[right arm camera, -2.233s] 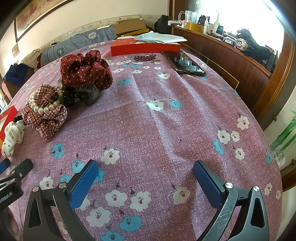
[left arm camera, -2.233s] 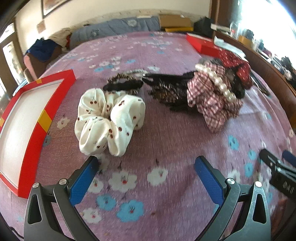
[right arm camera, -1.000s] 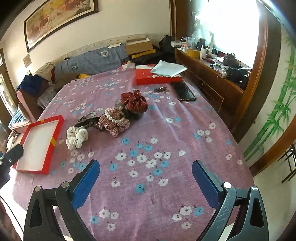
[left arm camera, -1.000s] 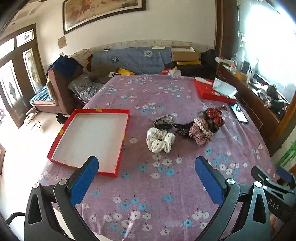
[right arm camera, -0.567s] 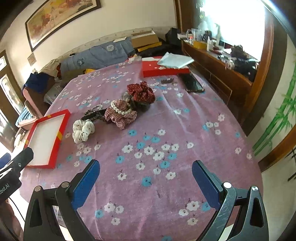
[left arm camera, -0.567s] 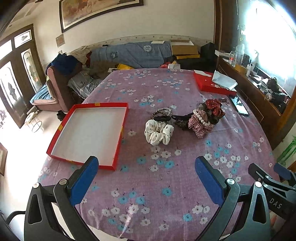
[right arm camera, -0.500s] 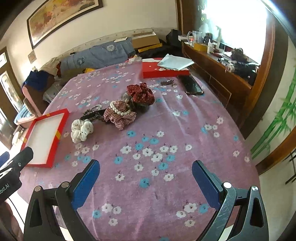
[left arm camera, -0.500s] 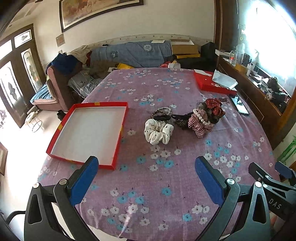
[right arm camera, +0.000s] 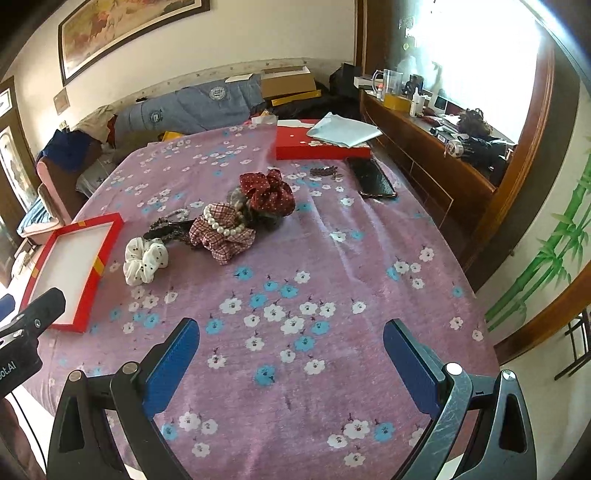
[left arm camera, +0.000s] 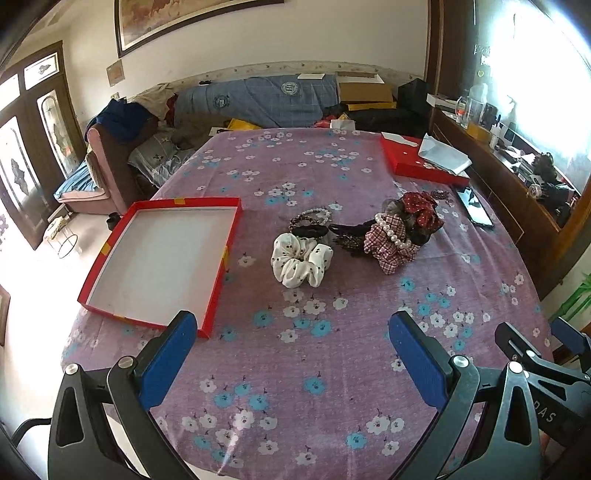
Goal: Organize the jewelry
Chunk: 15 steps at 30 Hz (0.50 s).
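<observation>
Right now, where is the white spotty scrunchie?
The white spotty scrunchie lies on the purple tablecloth near the middle of the left wrist view, between the open red box and the checked scrunchie.

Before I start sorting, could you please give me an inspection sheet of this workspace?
Surface: table under a purple floral cloth, lightly creased.
Job's things: open red tray, nothing in it; white dotted scrunchie apart from the tray; pearl bracelet lying on a checked scrunchie; red dotted scrunchie behind; dark hair clips and a beaded band between them.
Clutter: red box lid with paper on it; phone; small chain.
Grippers: left gripper and right gripper open, holding nothing, above the near edge.
Cables: nothing seen.
Surroundings: sofa with bedding, wooden sideboard, framed picture.
</observation>
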Available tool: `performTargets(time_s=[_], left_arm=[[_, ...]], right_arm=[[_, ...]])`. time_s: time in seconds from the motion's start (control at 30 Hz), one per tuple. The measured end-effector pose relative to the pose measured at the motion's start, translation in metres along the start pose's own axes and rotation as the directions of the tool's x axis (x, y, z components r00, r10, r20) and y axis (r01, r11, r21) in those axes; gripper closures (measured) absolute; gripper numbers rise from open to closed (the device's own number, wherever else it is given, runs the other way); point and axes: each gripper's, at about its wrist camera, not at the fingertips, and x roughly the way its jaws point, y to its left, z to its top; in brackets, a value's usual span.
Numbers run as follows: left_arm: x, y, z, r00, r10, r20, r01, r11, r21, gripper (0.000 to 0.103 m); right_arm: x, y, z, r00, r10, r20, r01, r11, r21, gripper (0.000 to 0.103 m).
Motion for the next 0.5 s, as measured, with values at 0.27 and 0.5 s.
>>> performTargets(time_s=[0.27,0.5], left_arm=[[0.009,-0.008,0.006,1.0,-0.002,-0.02,0.002,1.0,0.019,0.0],[0.014,-0.009,0.008,0.999,-0.001,-0.041,0.002,1.0,0.027,0.0]], right_arm=[[0.006,-0.002,0.007,1.0,-0.012,0.001,0.012,1.0,-0.008,0.002],[0.012,0.0,0.009,1.0,-0.001,-0.015,0.001,1.0,-0.017,0.002]])
